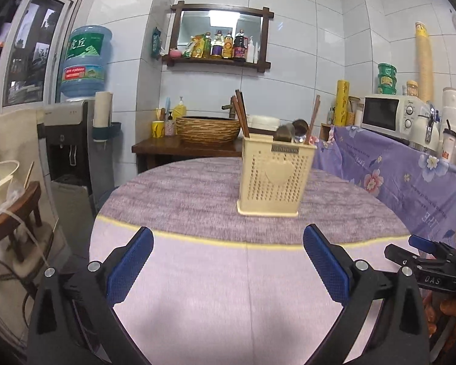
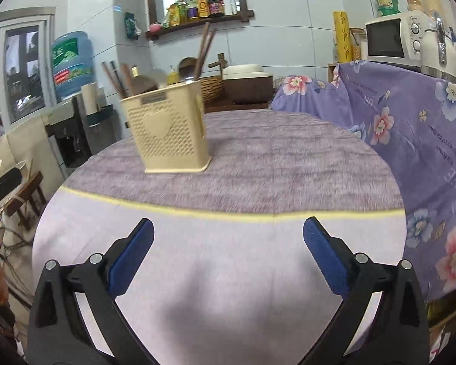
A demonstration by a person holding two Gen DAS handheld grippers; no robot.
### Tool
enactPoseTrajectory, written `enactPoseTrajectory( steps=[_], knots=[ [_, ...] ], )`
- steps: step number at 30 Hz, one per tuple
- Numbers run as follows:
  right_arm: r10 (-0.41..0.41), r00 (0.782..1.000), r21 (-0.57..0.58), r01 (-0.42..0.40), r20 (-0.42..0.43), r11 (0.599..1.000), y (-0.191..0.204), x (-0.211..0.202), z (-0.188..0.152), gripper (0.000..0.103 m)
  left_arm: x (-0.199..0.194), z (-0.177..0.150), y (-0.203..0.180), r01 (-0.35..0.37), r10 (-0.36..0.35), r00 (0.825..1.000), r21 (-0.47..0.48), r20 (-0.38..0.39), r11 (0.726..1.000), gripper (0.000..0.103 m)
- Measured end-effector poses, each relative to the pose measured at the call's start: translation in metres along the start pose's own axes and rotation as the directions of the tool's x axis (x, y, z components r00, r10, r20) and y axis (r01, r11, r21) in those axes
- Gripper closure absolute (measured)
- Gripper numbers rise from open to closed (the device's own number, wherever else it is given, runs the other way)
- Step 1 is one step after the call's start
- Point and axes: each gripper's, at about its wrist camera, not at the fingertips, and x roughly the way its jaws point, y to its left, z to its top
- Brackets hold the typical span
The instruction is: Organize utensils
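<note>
Left tool (image 1: 228, 261): lower centre of the left wrist view, blue pads spread wide, nothing between them, only bare cloth below.

Right tool (image 2: 228, 255): lower centre of the right wrist view, pads likewise spread wide and empty. Its black tip also shows at the right edge of the left wrist view.

Desk (image 1: 215, 289): round, covered in a cloth, pale lilac in the near half, mottled purple in the far half, a thin yellow stripe between the two.

Utensil holder (image 1: 275, 176): cream plastic, perforated walls, a raised heart on the front, a small label plate at the rim. Stands upright on the purple part of the cloth, centre right in the left wrist view, upper left of centre in the right wrist view (image 2: 170, 127). Well apart from both tools.

Chopsticks (image 1: 241, 115): dark brown, upright in the holder, leaning out at its left corner; a further brown stick (image 1: 314, 118) rises at the right corner.

Spoons (image 1: 291, 130): rounded heads showing above the holder's rim, blurred; number not clear.

Background, left wrist view: woven basin (image 1: 208, 129) on a dark wooden stand behind the desk; wall shelf with bottles (image 1: 222, 45), upper centre; water dispenser bottle (image 1: 86, 60), upper left; microwave (image 1: 390, 114) at right, on a surface draped in floral purple cloth (image 1: 389, 176).
</note>
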Motion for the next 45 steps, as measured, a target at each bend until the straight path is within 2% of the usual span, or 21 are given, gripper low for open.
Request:
enactPoseTrajectory(
  steps=[6, 10, 13, 45],
  knots=[
    [0.079, 0.992, -0.093, -0.07, 0.095, 0.993, 0.04, -0.063, -0.027, 0.006, -0.043, -0.022, 0.001, -0.063, 0.062, 0.997, 0.022, 0.043, 0.998, 0.005],
    [0.099, 0.985, -0.134, -0.081, 0.139, 0.988, 0.057, -0.09, -0.03, 0.006, -0.066, -0.026, 0.008, -0.061, 0.064, 0.995, -0.033, 0.076, 0.998, 0.005],
    [0.092, 0.984, -0.169, -0.065, 0.156, 0.983, 0.064, -0.101, -0.029, 0.006, -0.076, -0.027, 0.007, -0.056, 0.06, 0.994, -0.039, 0.094, 0.998, 0.005],
    [0.107, 0.979, -0.168, -0.078, 0.175, 0.983, 0.061, -0.11, -0.028, 0.006, -0.081, -0.031, 0.004, -0.045, 0.048, 0.995, -0.031, 0.087, 0.998, 0.005]
  ],
)
